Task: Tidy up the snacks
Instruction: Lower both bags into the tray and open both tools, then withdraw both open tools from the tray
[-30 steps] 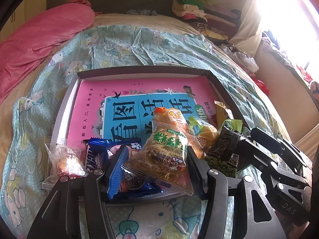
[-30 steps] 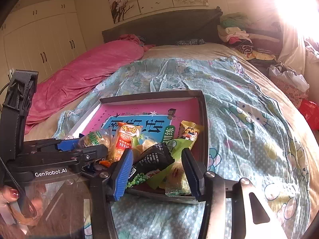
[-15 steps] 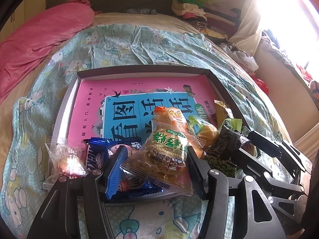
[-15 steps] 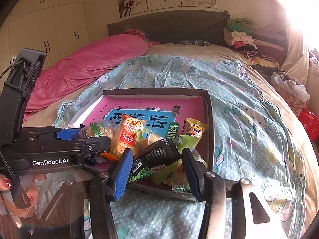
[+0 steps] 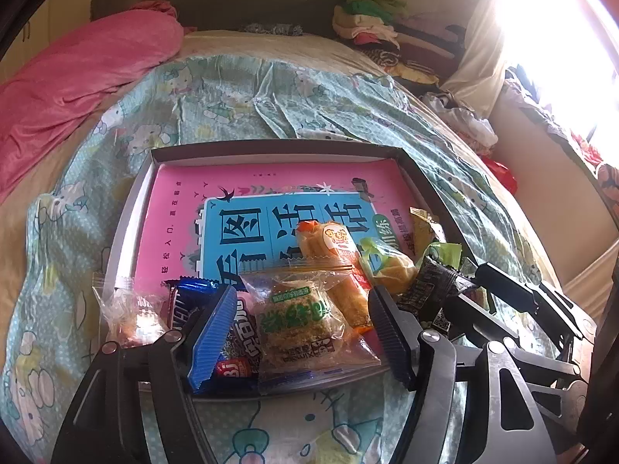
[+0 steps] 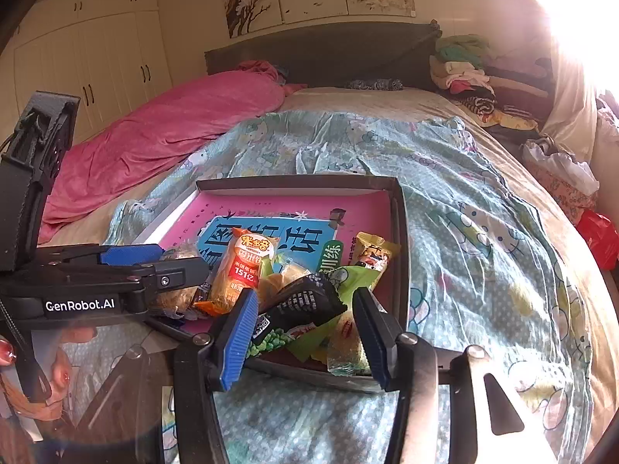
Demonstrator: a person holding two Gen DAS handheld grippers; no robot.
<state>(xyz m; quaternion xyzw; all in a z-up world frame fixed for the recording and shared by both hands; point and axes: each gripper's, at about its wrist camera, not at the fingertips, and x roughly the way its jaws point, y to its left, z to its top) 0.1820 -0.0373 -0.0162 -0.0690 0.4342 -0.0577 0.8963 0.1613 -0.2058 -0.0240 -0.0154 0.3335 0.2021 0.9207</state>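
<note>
A shallow dark tray (image 5: 271, 147) (image 6: 301, 183) lies on the bed with a pink book (image 5: 185, 201) in it and several snack packets along its near edge. My left gripper (image 5: 301, 338) straddles a clear packet with a green label (image 5: 298, 324). Its jaws are opening, and the packet lies flat between the pads, clear of them. My right gripper (image 6: 305, 332) is shut on a black packet of green peas (image 6: 301, 305), which bows up between the pads. A green wrapper (image 6: 356, 278) lies by the right pad. An orange-labelled roll (image 5: 332, 251) rests behind.
A blue packet (image 5: 189, 301) and a clear one (image 5: 127, 309) lie at the tray's near left. The bed has a cartoon-print cover (image 6: 464, 212), a pink duvet (image 5: 77, 69) at left and piled clothes (image 5: 371, 19) at the head. A person's hand (image 6: 58, 367) holds the left gripper.
My left gripper's jaws have spread apart, and the green-label packet has dropped from a tilted hold to lie flat on the tray's edge. The right gripper keeps its hold.
</note>
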